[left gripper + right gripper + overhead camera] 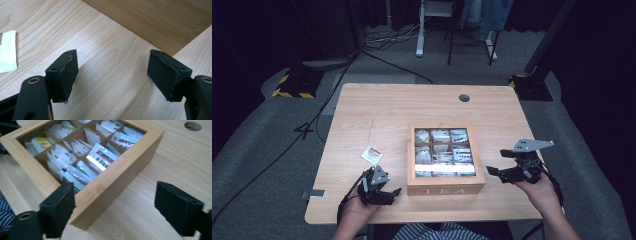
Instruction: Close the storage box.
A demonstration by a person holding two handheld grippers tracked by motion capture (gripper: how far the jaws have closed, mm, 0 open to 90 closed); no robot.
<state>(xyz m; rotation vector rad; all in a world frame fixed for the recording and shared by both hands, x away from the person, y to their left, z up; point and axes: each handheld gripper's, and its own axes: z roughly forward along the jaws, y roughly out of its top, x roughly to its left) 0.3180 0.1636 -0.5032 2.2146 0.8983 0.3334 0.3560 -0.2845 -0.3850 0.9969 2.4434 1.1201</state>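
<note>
One tea box (445,189), one loose sachet (372,155); left gripper (393,192) and right gripper (496,161) both gape wide, empty.

Honey-toned wood and matte black claws on a pale tabletop

A light, grained wooden tabletop (377,107) carries a golden-brown wooden tea box (445,188) lettered "TEA" in pale capitals; its white tea sachets (100,157) show red and green stripes, one packet (43,143) yellow. A white paper sachet with a red-brown label (372,155) lies apart. Both claws, left (387,195) and right (498,161), are black; the right claw has a grey plate (532,145).
</note>
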